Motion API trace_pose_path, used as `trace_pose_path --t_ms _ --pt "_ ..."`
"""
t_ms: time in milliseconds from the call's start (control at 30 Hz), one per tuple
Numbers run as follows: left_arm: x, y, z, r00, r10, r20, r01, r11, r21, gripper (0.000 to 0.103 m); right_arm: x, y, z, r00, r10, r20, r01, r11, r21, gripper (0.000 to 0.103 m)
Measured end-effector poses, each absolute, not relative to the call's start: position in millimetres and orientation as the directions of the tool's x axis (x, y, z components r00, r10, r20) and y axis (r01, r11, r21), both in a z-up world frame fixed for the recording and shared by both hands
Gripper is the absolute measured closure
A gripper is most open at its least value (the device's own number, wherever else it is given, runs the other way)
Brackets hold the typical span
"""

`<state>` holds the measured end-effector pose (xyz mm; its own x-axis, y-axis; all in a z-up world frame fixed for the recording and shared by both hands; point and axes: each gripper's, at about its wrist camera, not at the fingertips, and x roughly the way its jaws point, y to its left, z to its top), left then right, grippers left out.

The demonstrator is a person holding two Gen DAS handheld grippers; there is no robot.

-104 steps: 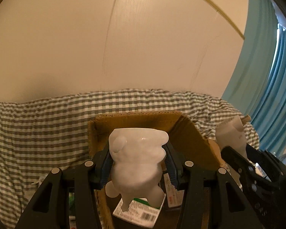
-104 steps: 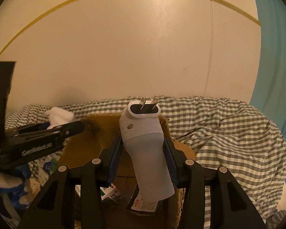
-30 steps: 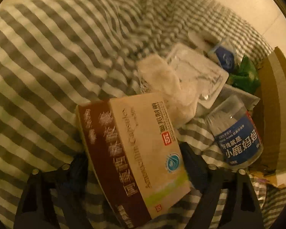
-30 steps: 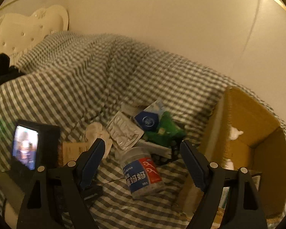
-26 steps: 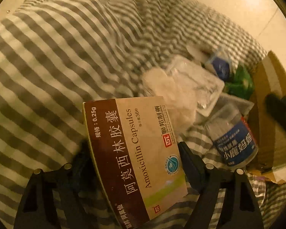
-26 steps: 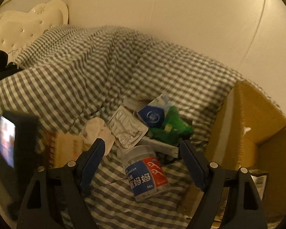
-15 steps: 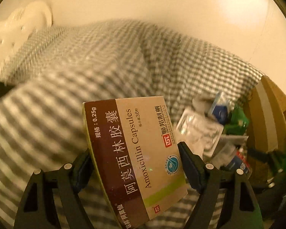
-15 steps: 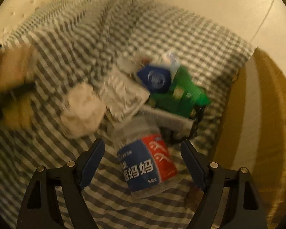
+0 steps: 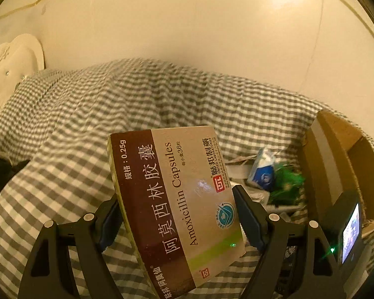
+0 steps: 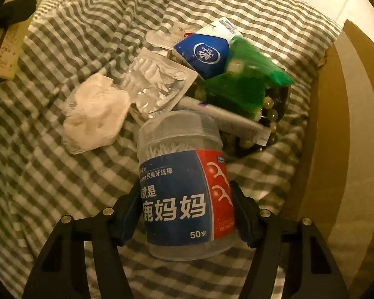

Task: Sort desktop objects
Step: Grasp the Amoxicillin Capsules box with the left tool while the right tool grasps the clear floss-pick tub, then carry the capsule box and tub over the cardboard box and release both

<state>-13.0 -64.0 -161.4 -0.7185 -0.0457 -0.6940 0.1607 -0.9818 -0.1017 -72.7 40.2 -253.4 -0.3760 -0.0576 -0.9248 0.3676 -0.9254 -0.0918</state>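
My left gripper (image 9: 177,214) is shut on a brown and cream Amoxicillin box (image 9: 177,199) and holds it up above the checked cloth (image 9: 62,149). My right gripper (image 10: 185,209) has its jaws against both sides of a clear floss-pick jar (image 10: 184,186) with a blue and red label, lying on the cloth (image 10: 37,174). The cardboard box (image 9: 336,164) stands at the right in the left wrist view, and its wall (image 10: 336,124) runs down the right of the right wrist view.
Beyond the jar lie a crumpled tissue (image 10: 94,117), a clear blister pack (image 10: 157,87), a blue tissue packet (image 10: 204,52), a green bag (image 10: 246,84), dark beads (image 10: 271,114) and a wrapped stick (image 10: 227,117). A white headboard (image 9: 10,59) is at far left.
My left gripper lifted the Amoxicillin box off the cloth and tilted up toward the wall. My right gripper moved down onto the floss-pick jar and its jaws narrowed onto it.
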Motion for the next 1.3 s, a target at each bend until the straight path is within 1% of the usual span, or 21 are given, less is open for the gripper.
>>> trace_pose_path --t_ms 300,400,633,700,1033,1300 --pt "2 -45 -126 -0.783 0.009 -0.623 0.076 -0.991 -0.11 0.02 -36 46 -210 -0.476 -0.133 -0.869 0.321 -0.946 -0.031 0.039" --pt "9 -40 -111 -0.803 0.019 -0.596 0.058 -0.992 -0.109 0.02 -24 52 -188 -0.538 -0.161 -0.828 0.295 -0.956 -0.005 0.039" --pt "29 -27 -76 -0.849 0.037 -0.527 0.021 -0.994 -0.104 0.02 13 78 -123 -0.719 -0.192 -0.668 0.222 -0.974 0.041 0.039" --pt "34 -22 -67 -0.859 0.044 -0.509 0.009 -0.995 -0.102 0.02 25 84 -104 -0.767 -0.182 -0.615 0.202 -0.979 0.038 0.039" --pt "49 8 -28 -0.894 0.085 -0.44 -0.051 -0.995 -0.088 0.02 63 110 -25 -0.896 -0.124 -0.426 0.124 -0.992 0.028 0.039" --pt "43 43 -5 -0.91 0.119 -0.397 -0.102 -0.993 -0.064 0.02 80 137 12 -0.942 -0.028 -0.335 0.029 -1.0 0.001 0.039"
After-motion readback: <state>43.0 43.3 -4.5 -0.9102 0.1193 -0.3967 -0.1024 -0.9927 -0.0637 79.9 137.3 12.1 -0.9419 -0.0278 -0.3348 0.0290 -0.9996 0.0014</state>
